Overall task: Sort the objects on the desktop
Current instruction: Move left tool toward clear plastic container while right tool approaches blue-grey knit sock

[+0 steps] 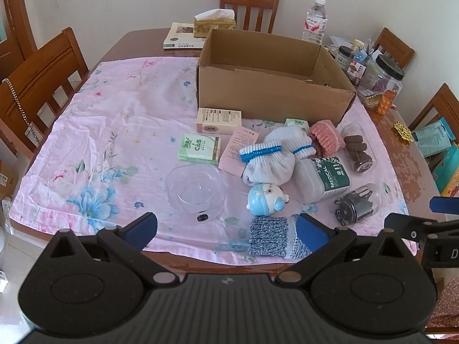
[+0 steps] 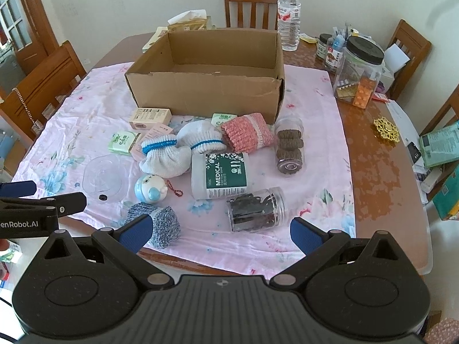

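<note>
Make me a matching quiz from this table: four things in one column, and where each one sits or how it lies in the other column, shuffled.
Things:
1. cardboard box
2. water bottle
3. medical cotton jar
4. blue-grey knitted roll

Places or states:
A. lying on its side mid-cloth
B. nearest the table's front edge
C. open-topped, behind the pile
D. upright on bare wood behind the box

Pairs: 1-C, 2-D, 3-A, 4-B

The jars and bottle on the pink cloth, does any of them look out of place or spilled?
Three lie on their sides: the medical bottle, the cookie jar and the jar of dark clips. All appear closed, and nothing has spilled. The cardboard box has a ragged, torn front rim.
</note>
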A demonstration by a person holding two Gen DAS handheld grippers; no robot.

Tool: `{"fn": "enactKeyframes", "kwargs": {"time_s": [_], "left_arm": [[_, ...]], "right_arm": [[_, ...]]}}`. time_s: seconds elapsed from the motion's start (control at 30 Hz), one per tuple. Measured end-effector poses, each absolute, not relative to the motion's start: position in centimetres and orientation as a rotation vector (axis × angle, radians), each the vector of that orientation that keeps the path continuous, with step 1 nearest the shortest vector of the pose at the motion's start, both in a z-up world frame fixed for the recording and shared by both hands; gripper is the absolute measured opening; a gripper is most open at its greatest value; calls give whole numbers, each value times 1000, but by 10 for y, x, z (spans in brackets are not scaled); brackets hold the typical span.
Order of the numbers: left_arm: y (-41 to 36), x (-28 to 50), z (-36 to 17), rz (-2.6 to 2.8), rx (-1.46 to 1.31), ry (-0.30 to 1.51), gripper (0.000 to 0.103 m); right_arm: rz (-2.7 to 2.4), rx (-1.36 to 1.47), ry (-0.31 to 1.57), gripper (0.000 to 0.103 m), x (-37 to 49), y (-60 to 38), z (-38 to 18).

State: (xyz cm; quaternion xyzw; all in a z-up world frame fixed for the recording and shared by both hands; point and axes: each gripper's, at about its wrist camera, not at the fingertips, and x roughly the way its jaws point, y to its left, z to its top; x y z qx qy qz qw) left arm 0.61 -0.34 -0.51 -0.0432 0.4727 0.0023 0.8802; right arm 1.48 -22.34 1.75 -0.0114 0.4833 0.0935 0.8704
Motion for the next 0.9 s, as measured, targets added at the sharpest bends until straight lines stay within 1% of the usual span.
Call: {"fn": "enactKeyframes", "kwargs": {"time_s": [0.37,0.77,0.9], "left_arm": [[-14,8,-7,52,-103,963,102],[-14,10,-13,115,-105,933,102],[-11,12,-21,121,-104,932,102]], "right_arm": [[272,-48,979,103,23,-238,17],[374,-93,860,103,28,-244,24],[378,-119,853,103,30,-243,24]]}}
